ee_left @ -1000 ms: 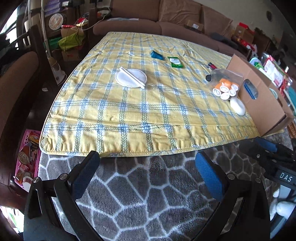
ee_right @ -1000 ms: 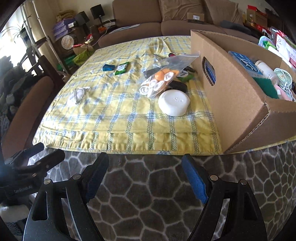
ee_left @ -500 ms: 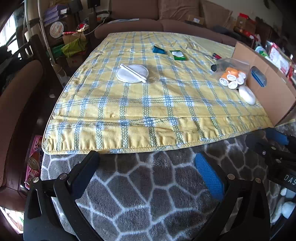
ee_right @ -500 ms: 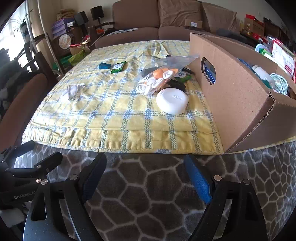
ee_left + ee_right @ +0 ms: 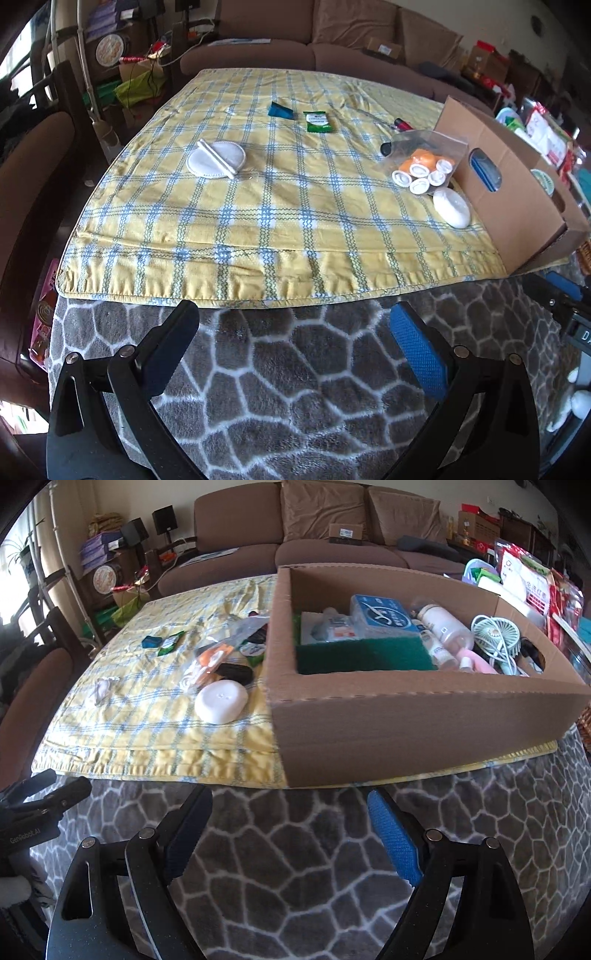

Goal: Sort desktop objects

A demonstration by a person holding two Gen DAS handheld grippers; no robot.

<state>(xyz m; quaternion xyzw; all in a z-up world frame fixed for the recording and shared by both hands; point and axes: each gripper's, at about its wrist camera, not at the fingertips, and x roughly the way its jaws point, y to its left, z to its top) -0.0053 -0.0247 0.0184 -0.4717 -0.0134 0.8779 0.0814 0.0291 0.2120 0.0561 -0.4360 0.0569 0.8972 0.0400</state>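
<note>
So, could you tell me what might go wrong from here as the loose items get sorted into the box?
1. The cardboard box is already crowded with bottles and a small fan, so added items may pile up or slide out.
2. The clear bag of small containers lies against the white round case and a black item; lifting one may drag the others.
3. The yellow checked cloth is loose and wrinkled, so a low grasp could snag it.

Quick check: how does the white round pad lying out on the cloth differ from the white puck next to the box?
The white round pad is flat and thin with a stick across it; the white puck is thick, domed and bare. The pad lies alone mid-cloth; the puck sits close by the cardboard box, beside the clear bag. Both are white, round and outside the box.
</note>
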